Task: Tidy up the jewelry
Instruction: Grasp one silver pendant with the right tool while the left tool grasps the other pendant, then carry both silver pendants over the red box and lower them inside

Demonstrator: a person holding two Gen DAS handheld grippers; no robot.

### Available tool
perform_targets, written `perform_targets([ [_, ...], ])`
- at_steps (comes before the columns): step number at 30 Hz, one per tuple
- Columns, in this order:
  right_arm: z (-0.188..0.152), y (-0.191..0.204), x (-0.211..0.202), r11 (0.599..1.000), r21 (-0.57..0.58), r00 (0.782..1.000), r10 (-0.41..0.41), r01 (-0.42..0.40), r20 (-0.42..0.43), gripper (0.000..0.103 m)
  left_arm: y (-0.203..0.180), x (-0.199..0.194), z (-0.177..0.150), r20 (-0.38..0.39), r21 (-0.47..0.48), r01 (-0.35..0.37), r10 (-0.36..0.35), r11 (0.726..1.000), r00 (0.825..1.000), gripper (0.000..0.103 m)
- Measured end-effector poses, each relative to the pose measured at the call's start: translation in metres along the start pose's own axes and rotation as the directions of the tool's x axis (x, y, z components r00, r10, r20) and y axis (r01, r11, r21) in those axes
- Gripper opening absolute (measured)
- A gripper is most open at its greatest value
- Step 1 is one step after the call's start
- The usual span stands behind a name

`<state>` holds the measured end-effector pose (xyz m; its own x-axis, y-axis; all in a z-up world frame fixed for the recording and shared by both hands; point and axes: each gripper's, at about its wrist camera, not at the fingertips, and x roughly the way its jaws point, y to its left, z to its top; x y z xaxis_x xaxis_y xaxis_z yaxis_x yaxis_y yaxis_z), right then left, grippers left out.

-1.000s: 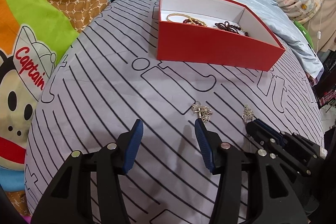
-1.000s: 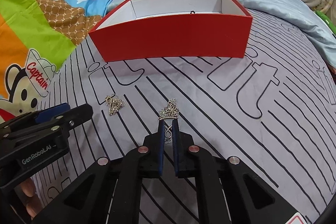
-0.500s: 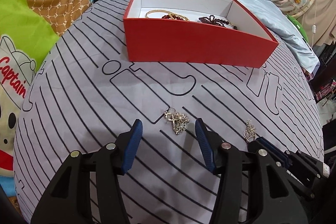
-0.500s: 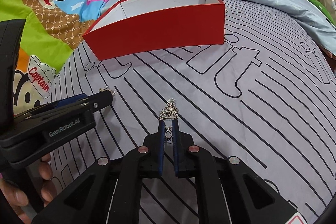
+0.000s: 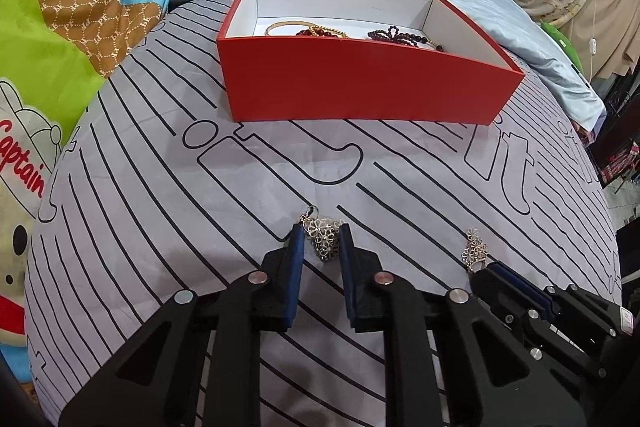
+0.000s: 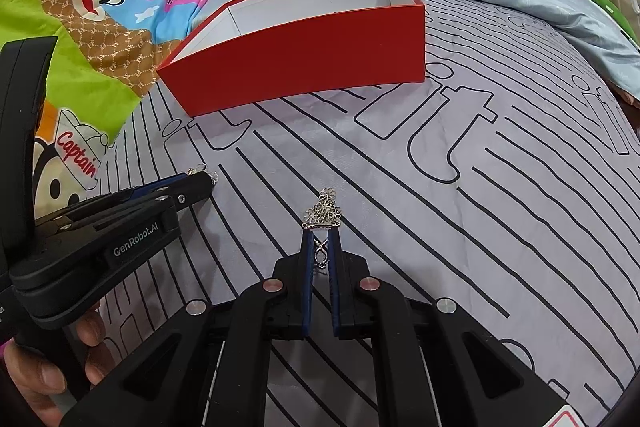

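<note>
Left gripper (image 5: 320,239): jaws have just been closing around the loose silver earring (image 5: 323,238) lying on the striped bedsheet (image 5: 200,207). Earring sits between the blue pads; can't tell if they press it yet, thin gaps seem to remain on both sides.

Right gripper (image 6: 320,239): jaws closed on the second silver earring (image 6: 323,214), pinched by its hook end, filigree part sticking out past the tips.

Red box (image 5: 360,87) sits further back on the bed, well apart from both; a gold bangle (image 5: 288,25) and dark bead strands (image 5: 396,37) are already inside.

Risks:
- Soft sheet: pads may catch fabric with the earring, or the flat piece slides out as the jaws close.
- Left grip looks set on the wide body, with the hook at the left pad's tip; it could twist or flip free on lift.
- Right hold is on a thin hook only; a swing toward the box could shake it loose.

Hard to see:
- Right wrist view: box floor hidden by the near wall, left earring mostly behind the left gripper.
- Left wrist view: the right gripper's tips cover the second earring's lower part.
</note>
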<state>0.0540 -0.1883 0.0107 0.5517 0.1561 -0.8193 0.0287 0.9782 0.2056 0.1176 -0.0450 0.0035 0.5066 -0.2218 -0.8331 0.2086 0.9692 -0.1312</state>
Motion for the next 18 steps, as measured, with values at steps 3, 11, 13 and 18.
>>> perform_targets([
  [3,0.000,0.000,-0.003,1.000,0.003,1.000,0.005,-0.005,0.004,0.006,0.000,-0.002,0.000,0.001,-0.003,0.011,-0.011,1.000,1.000,0.014],
  [11,0.005,0.001,-0.020,1.000,0.003,0.999,0.024,-0.024,0.037,0.006,0.003,-0.018,0.001,0.012,-0.019,0.022,-0.021,1.000,1.000,0.008],
  [13,0.008,0.002,-0.026,1.000,0.002,0.998,0.029,-0.029,0.051,0.006,0.003,-0.024,0.002,0.021,-0.017,0.026,-0.026,1.000,0.999,0.008],
  [18,0.014,0.003,-0.040,0.999,0.005,0.996,0.041,-0.041,0.082,0.006,0.004,-0.042,0.006,0.057,-0.021,0.030,-0.029,0.999,0.998,0.008],
])
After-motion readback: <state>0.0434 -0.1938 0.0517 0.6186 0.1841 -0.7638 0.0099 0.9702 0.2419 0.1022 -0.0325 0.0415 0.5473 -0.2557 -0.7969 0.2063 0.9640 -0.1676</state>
